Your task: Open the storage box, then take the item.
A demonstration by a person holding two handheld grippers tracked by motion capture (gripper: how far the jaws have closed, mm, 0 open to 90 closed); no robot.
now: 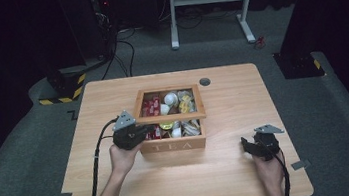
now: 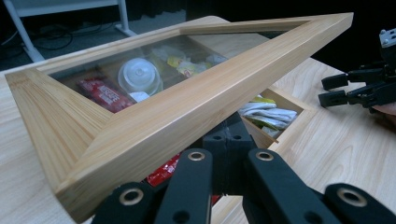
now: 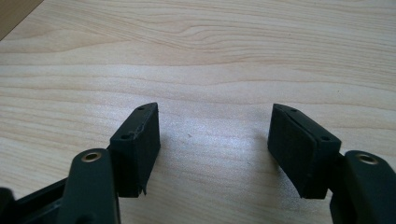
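While my left hand (image 1: 122, 157) reaches in from the near edge of the wooden table (image 1: 124, 195), my left gripper (image 1: 134, 133) sits at the left front corner of the wooden tea box (image 1: 173, 145), with its black cable (image 1: 97, 158) trailing back along my forearm. Its jaws are pressed onto the corner of the box's glass-paned lid (image 2: 154, 119), pinching the wooden frame; in the left gripper view that frame slopes up over my jaws and stands clear of the box below, so the lid is partly raised and tilted. Through the pane I see a red packet (image 2: 100, 92), a clear round plastic cup lid (image 2: 139, 77) and yellow wrappers (image 2: 184, 65), and under the raised edge pale sachets (image 2: 268, 114) lie in a compartment. The box stands near the middle of the table, its front face reading TEA, with a small dark round grommet (image 1: 205, 81) in the tabletop just behind it. Farther right, well apart from the box, my right gripper (image 1: 249, 145) is held in my right hand (image 1: 267, 167) near the front right part of the table. Its jaws are spread wide with nothing between them, the pads (image 3: 140, 144) hanging close over bare wood grain.
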